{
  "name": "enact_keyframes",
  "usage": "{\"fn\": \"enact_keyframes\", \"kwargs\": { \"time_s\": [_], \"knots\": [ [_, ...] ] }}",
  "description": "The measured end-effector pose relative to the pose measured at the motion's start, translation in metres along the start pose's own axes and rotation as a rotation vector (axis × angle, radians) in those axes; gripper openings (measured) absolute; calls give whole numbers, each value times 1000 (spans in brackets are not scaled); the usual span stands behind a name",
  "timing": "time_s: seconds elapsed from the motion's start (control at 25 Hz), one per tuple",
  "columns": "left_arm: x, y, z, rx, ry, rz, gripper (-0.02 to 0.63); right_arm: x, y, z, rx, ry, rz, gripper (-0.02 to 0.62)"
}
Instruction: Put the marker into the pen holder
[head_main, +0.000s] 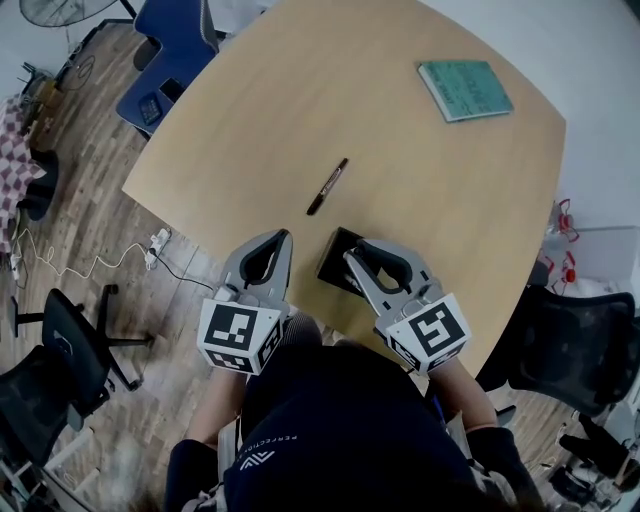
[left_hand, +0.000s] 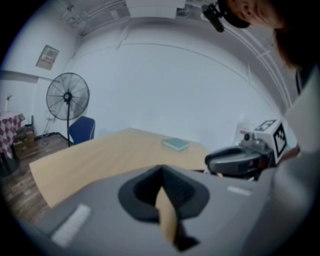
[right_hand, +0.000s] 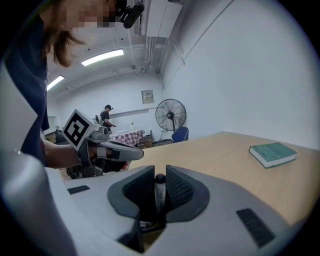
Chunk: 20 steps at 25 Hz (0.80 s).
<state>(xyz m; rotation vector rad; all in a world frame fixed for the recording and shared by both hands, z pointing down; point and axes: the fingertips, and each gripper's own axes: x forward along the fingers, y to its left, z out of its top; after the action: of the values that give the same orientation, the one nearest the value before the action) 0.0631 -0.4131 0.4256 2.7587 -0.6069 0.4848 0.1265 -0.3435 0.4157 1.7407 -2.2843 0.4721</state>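
A black marker (head_main: 327, 186) lies alone on the bare tan table (head_main: 300, 100), a little beyond both grippers. The black pen holder (head_main: 340, 260) stands near the table's front edge. My left gripper (head_main: 283, 236) hovers just left of the holder, its jaws together and empty (left_hand: 161, 169). My right gripper (head_main: 350, 254) has its tips over the holder's right side, jaws drawn to a narrow slit (right_hand: 160, 172). A white pen with a black cap (right_hand: 159, 187) shows in that slit; whether it stands in the holder below I cannot tell.
A green book (head_main: 465, 88) lies at the table's far right. A blue chair (head_main: 170, 60) stands at the far left corner. Black office chairs (head_main: 570, 340) (head_main: 50, 360) flank me. Cables (head_main: 90, 265) trail on the wooden floor at left. A standing fan (left_hand: 67, 95) is behind.
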Motion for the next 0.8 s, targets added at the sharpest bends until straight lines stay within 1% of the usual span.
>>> {"fn": "enact_keyframes", "kwargs": {
  "time_s": [0.2,0.4,0.56,0.8],
  "knots": [
    [3,2,2,10,0,-18,5,0,-1,2,9,-3,-12,84],
    [4,1,6,22,-3,-31,5,-6,-6,7,17,-26,-55,83],
    [6,-1,9,27,-11,-31,5,-16,-12,15,29,-63,-76,78],
    [1,-12,12,44,-25,-30,5,-34,-17,21,36,-110,-110,64]
  ]
}}
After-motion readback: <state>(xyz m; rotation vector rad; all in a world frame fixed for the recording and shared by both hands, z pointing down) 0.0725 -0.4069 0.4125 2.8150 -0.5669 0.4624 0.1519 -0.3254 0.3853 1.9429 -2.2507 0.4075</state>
